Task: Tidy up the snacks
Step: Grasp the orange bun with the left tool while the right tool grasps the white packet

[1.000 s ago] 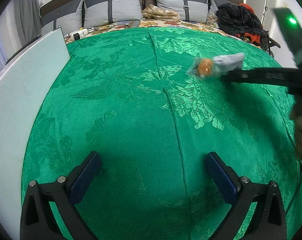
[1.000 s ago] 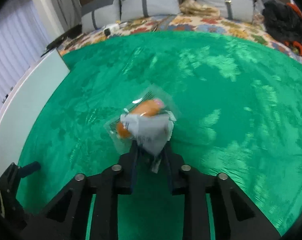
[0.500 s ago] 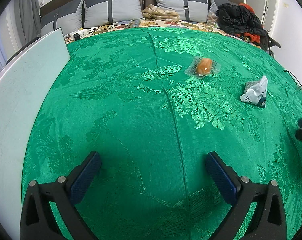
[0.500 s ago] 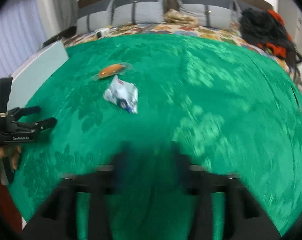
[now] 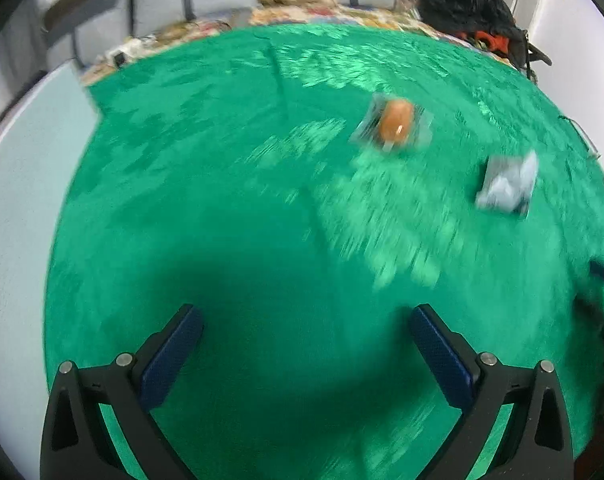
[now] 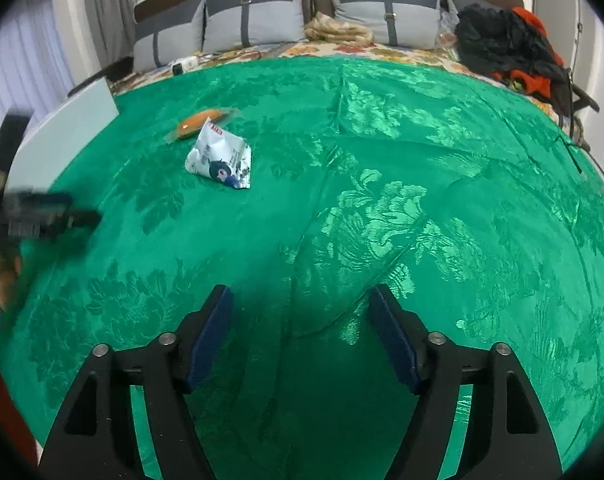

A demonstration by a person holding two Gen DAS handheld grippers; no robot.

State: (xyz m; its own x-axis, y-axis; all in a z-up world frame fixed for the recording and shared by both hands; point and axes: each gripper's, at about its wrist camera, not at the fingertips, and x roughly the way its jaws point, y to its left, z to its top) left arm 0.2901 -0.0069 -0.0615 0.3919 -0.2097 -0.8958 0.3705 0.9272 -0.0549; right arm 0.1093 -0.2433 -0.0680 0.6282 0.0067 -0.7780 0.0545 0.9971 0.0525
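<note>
A clear-wrapped orange bun (image 6: 200,122) and a white snack packet (image 6: 220,158) lie side by side on the green bedspread (image 6: 381,200). The left wrist view shows the same bun (image 5: 395,125) and packet (image 5: 507,184), blurred, far ahead on the right. My right gripper (image 6: 300,312) hovers over bare cloth well short of them; its jaws are opening and hold nothing. My left gripper (image 5: 302,330) is wide open over empty cloth; it shows as a blur at the left edge (image 6: 58,216) of the right wrist view.
Grey pillows (image 6: 254,24) and a folded blanket (image 6: 337,30) line the headboard. A heap of black and orange clothing (image 6: 509,48) sits at the far right. A pale board (image 5: 18,208) leans along the bed's left side.
The right gripper released the white packet beside the bun, drew back toward me and opened. The left gripper's view has shifted and blurred, bringing the snacks closer.
</note>
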